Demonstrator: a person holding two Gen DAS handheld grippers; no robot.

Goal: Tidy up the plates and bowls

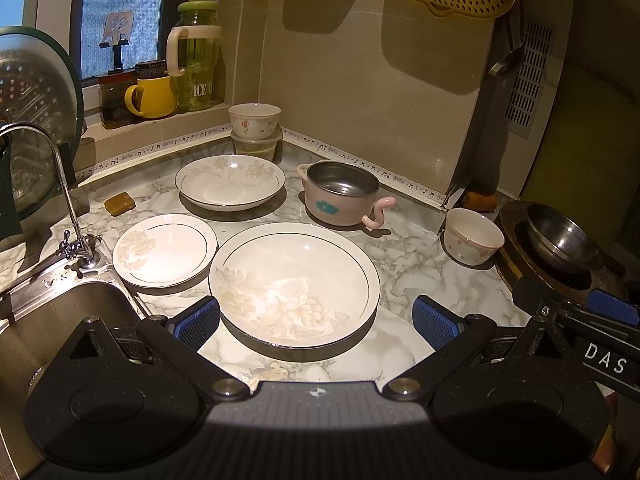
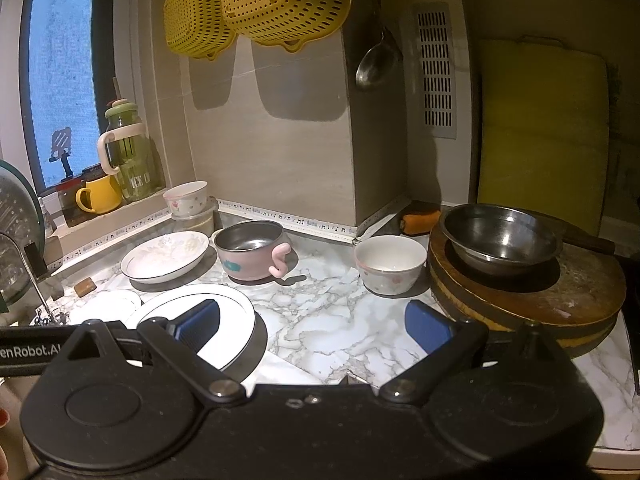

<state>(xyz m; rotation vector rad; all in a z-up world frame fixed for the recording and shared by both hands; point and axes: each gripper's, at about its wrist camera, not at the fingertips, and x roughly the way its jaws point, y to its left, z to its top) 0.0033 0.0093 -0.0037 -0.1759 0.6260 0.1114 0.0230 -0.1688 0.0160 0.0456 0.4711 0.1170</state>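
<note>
glazed round plate (image 1: 294,284), steel bowl (image 2: 500,238) (shiny)

This is a home kitchen. A marble-pattern counter (image 1: 404,248) meets a steel sink (image 1: 60,320) with a tap (image 1: 60,184). Plates (image 1: 164,250) and bowls (image 2: 390,264) stand on it, yellow colanders (image 2: 280,0) and a ladle (image 2: 374,64) hang on the tiled wall, and a mug (image 1: 152,96) sits on the windowsill.
</note>
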